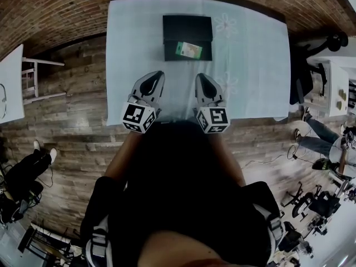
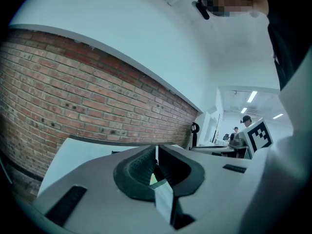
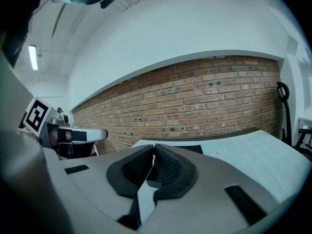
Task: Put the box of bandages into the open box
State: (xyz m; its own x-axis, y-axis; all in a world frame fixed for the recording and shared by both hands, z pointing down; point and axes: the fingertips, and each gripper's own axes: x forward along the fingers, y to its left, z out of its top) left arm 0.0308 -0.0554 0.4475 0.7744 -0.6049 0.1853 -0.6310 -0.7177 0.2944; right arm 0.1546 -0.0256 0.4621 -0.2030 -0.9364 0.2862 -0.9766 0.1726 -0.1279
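In the head view a black open box [image 1: 187,38] stands at the far middle of the pale table [image 1: 250,65]. The green box of bandages [image 1: 189,50] lies inside it, toward its near side. My left gripper [image 1: 157,74] and right gripper [image 1: 200,77] hover side by side over the table's near edge, short of the open box. Both are shut with nothing between their jaws. In the left gripper view the left gripper [image 2: 156,150] shows its jaws meeting. The right gripper [image 3: 152,147] is likewise shut in its own view, with the open box [image 3: 191,149] just beyond it.
A brick wall [image 3: 204,106] runs behind the table. A white side table [image 1: 11,82] and a stool [image 1: 39,79] stand on the wooden floor to the left. A person's legs [image 1: 28,168] are at lower left; people and chairs [image 1: 322,138] crowd the right.
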